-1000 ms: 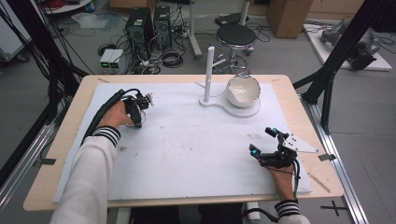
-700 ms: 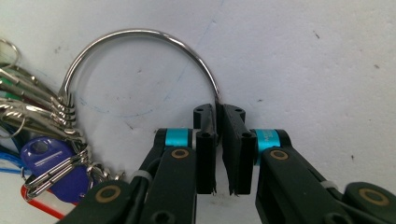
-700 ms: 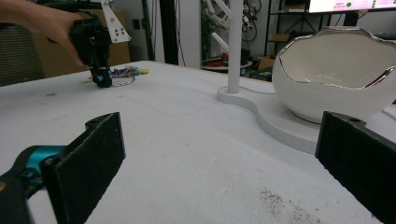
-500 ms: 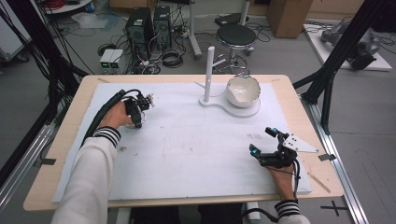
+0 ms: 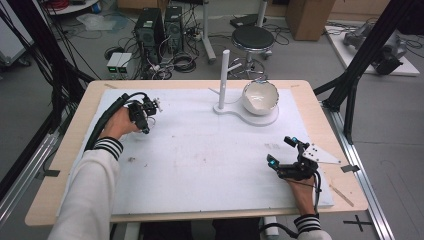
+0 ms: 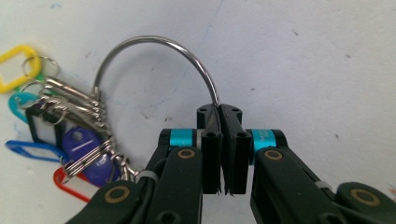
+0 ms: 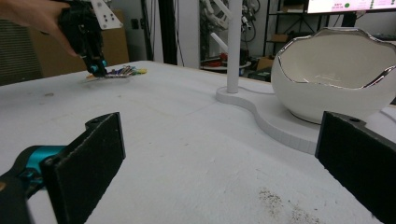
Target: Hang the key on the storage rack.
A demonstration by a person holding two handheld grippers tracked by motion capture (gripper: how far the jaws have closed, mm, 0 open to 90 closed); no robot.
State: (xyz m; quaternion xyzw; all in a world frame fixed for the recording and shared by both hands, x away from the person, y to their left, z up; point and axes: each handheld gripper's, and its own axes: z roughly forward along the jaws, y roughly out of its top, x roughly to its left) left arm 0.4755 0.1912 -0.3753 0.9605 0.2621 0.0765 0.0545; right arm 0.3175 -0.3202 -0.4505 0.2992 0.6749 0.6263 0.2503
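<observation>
White sheet over the wooden tabletop point(image 5: 320, 97), far-left part: that is where the work sits. Largest fixture is the white stand point(image 5: 250, 112) with its upright post and the cracked-egg bowl point(image 5: 260, 96), far centre, untouched and well apart from both hands. Right gripper point(image 5: 284, 152) rests on the sheet near the front right corner, jaws spread wide with nothing between them; its own view looks across bare sheet toward the bowl. Left gripper point(image 5: 145, 122) points down at the far-left of the sheet, and its jaws have just been closing: in the half-size high view a second ago the hand held much the same place, so the change is in the jaws, not the arm. In the left gripper view the pads are now clenched on the thin wire key ring point(image 6: 159, 51), pinching its right end. Ring lies flat on the sheet, the bunch of coloured key tags point(image 6: 42, 135) strung at its left, not lifted. Judgement: grasp is made, narrow and at the pad tips; a lift could let the wire swivel or slip.
</observation>
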